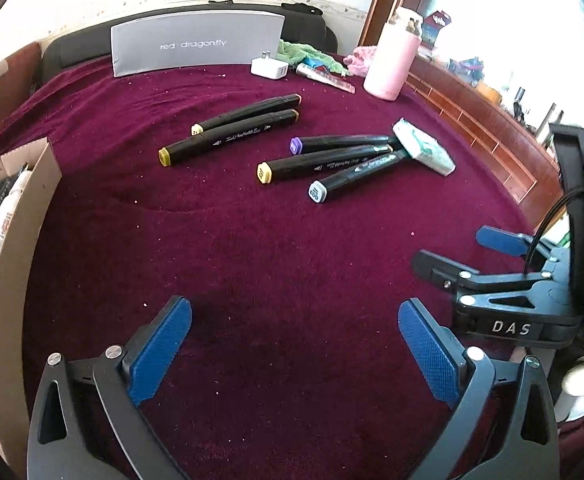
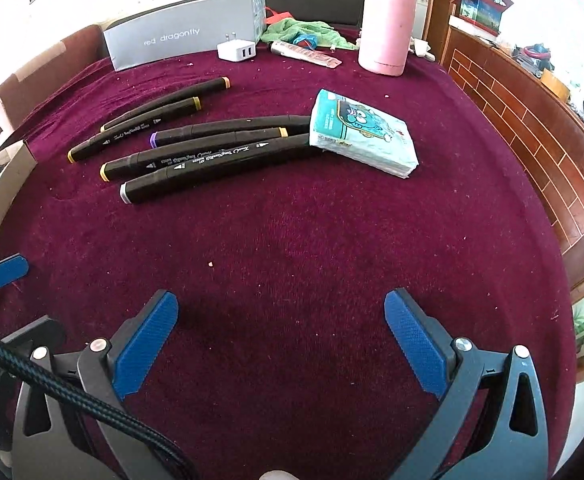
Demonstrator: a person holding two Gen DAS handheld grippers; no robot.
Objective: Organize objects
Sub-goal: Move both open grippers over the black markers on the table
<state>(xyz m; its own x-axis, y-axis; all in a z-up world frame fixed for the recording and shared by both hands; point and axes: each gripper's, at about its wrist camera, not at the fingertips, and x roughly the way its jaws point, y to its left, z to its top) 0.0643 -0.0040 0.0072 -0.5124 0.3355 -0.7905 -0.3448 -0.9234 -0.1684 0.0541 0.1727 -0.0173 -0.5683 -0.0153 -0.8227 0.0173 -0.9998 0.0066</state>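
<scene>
Five markers (image 2: 211, 152) lay mid-bench w/ tissue pack (image 2: 362, 134) at far ends, well ahead of both grippers. Long axes ran left-right across view. Left gripper (image 1: 294, 354) fingers apart, empty; right gripper (image 2: 281, 346) same. Nearest: grey-capped marker (image 1: 356, 178), likely right's reach.

You have 5 markers (image 2: 195, 136) lying on the cloth (image 2: 292, 240), 2 of them behind the other 3. The tissue pack (image 2: 364, 136) lies on the right ends of those 3. Behind, a box (image 2: 179, 36) stands left, a charger (image 2: 236, 50) in the middle, a bottle (image 2: 386, 20) right.
</scene>
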